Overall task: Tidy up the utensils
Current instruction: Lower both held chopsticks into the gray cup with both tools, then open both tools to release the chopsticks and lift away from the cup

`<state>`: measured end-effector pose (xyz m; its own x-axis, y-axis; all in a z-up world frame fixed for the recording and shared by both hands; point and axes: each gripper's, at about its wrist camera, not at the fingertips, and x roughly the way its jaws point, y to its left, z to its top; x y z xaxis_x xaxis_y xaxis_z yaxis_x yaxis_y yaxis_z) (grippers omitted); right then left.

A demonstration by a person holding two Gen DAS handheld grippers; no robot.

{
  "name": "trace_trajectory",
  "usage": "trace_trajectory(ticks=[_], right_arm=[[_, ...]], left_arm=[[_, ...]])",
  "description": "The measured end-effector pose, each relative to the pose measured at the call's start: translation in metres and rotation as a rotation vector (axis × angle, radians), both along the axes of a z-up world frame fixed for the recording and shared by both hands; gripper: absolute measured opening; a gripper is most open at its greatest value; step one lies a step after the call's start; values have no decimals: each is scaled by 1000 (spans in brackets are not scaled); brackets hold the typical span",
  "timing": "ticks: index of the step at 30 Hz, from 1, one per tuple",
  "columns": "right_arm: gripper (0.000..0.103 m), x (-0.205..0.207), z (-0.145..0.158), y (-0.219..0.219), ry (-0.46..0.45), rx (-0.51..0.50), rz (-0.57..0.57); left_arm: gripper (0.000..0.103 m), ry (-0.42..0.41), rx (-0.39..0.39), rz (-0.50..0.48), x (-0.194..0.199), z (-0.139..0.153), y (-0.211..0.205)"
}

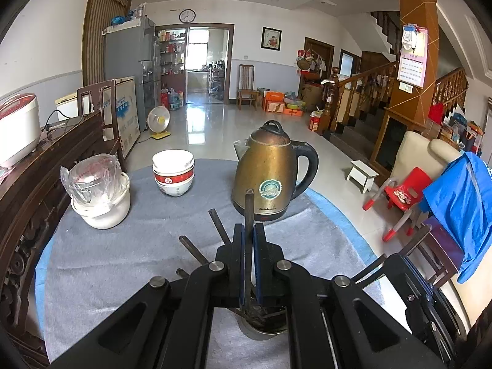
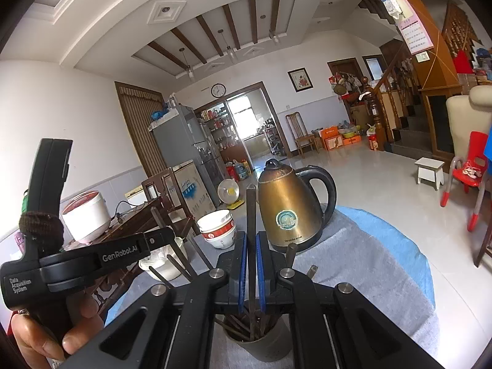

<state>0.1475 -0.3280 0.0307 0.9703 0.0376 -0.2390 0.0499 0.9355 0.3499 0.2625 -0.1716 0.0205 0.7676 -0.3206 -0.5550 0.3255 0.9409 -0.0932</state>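
On the grey-clothed surface (image 1: 101, 264), with the brass kettle (image 1: 267, 172) standing behind, the holder cup (image 2: 261, 343) sits right under both grippers, dark chopsticks fanning out of it. Each gripper is closed on one upright chopstick: the left gripper (image 1: 249, 240) pinches its stick (image 1: 248, 212), the right gripper (image 2: 251, 249) pinches its own (image 2: 251, 212). Long axis runs near vertical, straight down into the cup (both hands equally near), so I'd judge the next move goes along that line.

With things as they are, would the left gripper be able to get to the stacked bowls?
Probably not yet: the left gripper is shut on a chopstick. The way to the stacked bowls across the grey cloth looks free.
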Motion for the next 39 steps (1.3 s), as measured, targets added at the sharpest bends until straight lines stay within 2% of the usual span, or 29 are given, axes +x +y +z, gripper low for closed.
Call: trace_trajectory(ticks=[19,21,23,25,32,35,39], right_arm=[[9,12,-9,0,52,37,30],[9,13,-9,1,63,45,37],[9,13,-10,0,73,62,48],[9,12,-10,-1,84,78,56],[10,-2,-5,1,70,100,56],[11,-9,-4,3,69,113,60],[11,-22,-1,12,71,110,60]], left_arm=[[6,2,48,26,11,-10,0],[10,-17,67,32,9,-8,-1],[31,-37,81,31,6,-6,0],[44,-71,97,48,1,-3,4],[55,-116,119,99,-13,7,24],[69,-130,120,123,-24,11,36],[77,-165,131,153,-45,15,49]])
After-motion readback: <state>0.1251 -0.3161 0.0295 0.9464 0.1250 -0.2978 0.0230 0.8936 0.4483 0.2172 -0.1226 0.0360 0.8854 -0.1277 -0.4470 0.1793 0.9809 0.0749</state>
